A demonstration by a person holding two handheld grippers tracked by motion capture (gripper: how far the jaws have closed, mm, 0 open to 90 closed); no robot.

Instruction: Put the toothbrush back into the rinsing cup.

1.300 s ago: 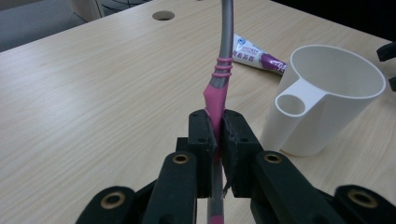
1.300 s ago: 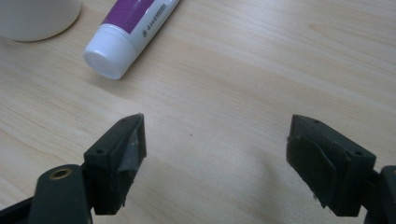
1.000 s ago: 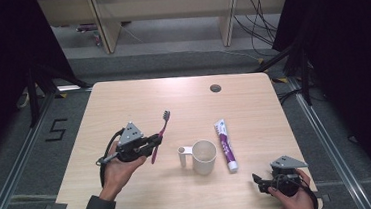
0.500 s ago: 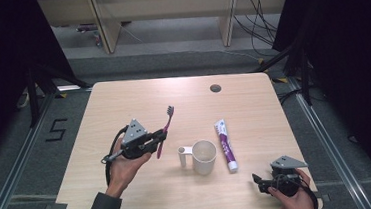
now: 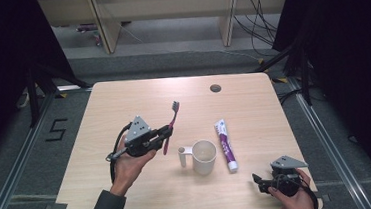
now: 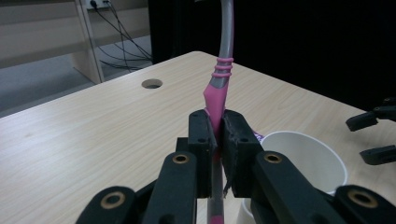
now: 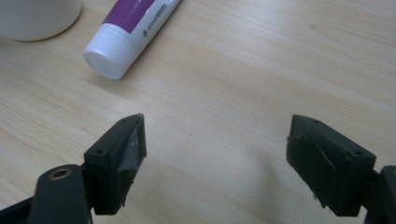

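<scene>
My left gripper [image 5: 165, 132] is shut on a pink and grey toothbrush [image 5: 170, 126], held above the table left of a white cup [image 5: 204, 156]. In the left gripper view the toothbrush [image 6: 219, 88] rises from between the closed jaws [image 6: 217, 140], bristle end up, with the cup [image 6: 303, 161] just beyond at the right. A purple and white toothpaste tube [image 5: 226, 144] lies right of the cup. My right gripper [image 5: 258, 181] rests open near the front right corner; its view shows the tube's white cap [image 7: 109, 58] ahead of the wide jaws [image 7: 215, 149].
The wooden table [image 5: 123, 99] has a round cable hole [image 5: 216, 88] near its far edge. The cup's handle [image 5: 182, 155] points left toward the left gripper. Dark floor and shelving legs surround the table.
The left gripper has shifted a little to the right with the toothbrush, closer to the cup. The right gripper has stayed where it was.
</scene>
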